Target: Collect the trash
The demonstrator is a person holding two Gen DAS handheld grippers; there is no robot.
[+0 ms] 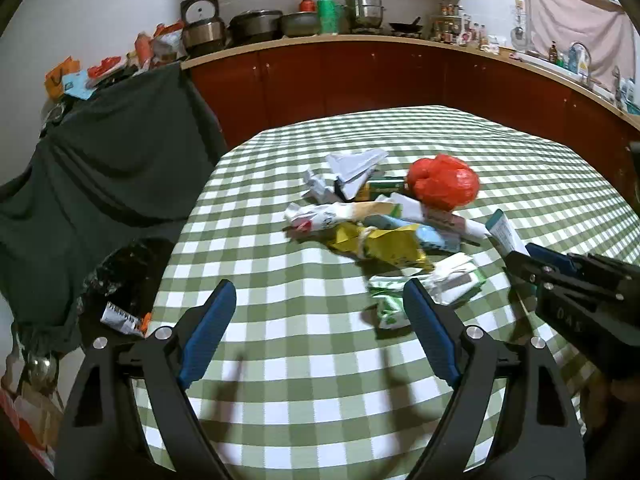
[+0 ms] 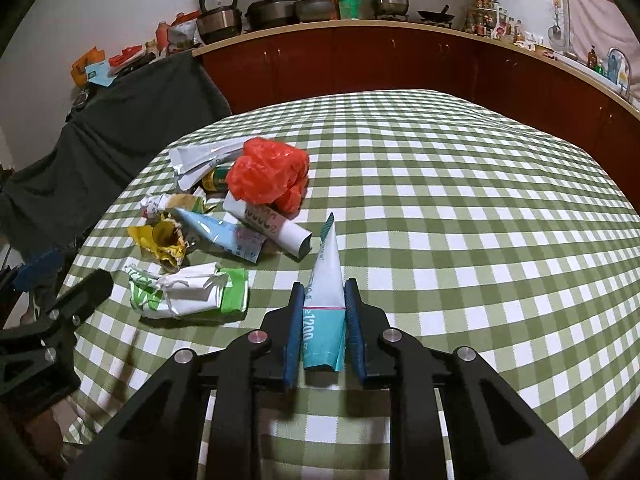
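R claw (image 2: 323, 292) clamps teal tube (image 2: 326, 280); L claw (image 1: 320, 300) wide, empty; green wrapper (image 1: 424, 288) probably touching its R finger.

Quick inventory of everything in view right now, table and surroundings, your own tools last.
table: one, green-and-white checked cloth, fills the foreground
red plastic bag: one, crumpled, far side of the pile
white folded packets: a few, behind the bag
white tube: one, lying in front of the bag
light blue tube: one, left of the white tube
yellow wrapper: one, crumpled, left edge of the pile
green-and-white wrapper: one, nearest the pile's front
teal-and-white tube: one, between the right tool's pads
dark cloth: one, draped left of the table
black bag: one, beside the table's left edge, scraps inside
pots and bottles: several, on the counter
left tool: open, empty
right tool: shut on the teal-and-white tube
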